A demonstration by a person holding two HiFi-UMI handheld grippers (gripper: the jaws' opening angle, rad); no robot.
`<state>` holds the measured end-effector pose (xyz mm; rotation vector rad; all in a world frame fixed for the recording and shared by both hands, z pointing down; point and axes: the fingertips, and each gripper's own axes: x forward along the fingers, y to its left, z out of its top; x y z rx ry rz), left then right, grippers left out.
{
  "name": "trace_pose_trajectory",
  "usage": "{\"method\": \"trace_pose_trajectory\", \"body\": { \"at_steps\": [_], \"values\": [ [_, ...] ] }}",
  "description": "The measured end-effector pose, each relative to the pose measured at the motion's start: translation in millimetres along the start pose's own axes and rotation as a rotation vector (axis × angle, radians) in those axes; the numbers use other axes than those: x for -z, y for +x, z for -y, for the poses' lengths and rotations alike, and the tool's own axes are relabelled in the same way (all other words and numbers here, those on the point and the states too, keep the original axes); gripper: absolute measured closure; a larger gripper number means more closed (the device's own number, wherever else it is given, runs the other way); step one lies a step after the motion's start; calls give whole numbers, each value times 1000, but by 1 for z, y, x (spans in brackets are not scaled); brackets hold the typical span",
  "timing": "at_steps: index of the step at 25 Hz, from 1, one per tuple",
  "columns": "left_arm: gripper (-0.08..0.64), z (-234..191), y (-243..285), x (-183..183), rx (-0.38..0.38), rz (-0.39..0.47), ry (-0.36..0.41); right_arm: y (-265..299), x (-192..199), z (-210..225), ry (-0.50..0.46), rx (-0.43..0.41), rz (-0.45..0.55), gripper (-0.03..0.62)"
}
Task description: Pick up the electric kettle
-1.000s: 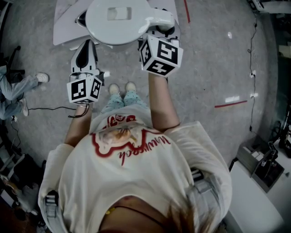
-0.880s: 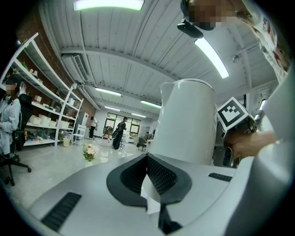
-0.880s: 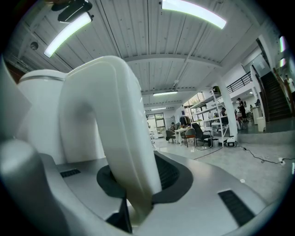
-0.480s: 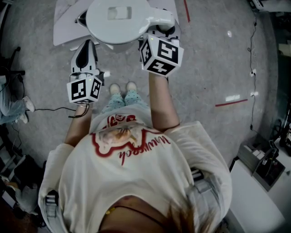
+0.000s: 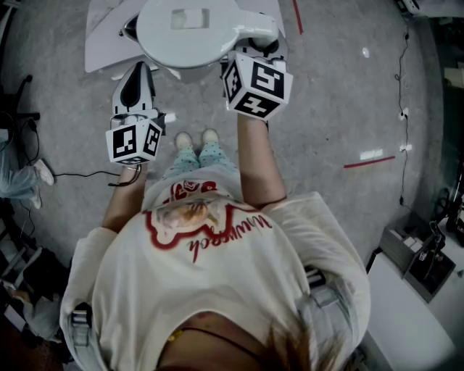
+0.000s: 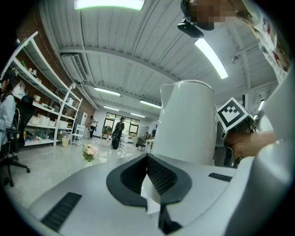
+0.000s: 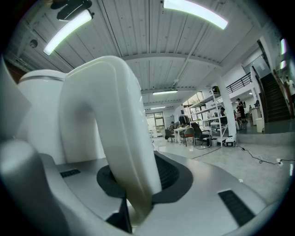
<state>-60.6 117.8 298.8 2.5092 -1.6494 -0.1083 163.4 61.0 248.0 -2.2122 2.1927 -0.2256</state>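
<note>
Right gripper view: jaws clamp the kettle handle [image 7: 109,133].

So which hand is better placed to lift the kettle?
Right. The right gripper has its jaws clamped on the handle of the kettle; the left gripper sits beside it with nothing between its jaws.

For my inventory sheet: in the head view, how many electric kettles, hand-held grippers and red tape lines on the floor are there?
Electric kettle: 1
Grippers: 2 (left gripper, right gripper)
Red tape lines: 2
Total: 5
</note>
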Motion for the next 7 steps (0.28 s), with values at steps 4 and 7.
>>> {"method": "trace_pose_trajectory", "body": {
  "at_steps": [4,7],
  "values": [
    [561,2,-2,-3,4,2,1,-2,-3,-1,-4,-1,2,506],
    [561,4,-3,-6,8,4,3,-4,-6,-3,-4,-3,5,506]
  ]
}}
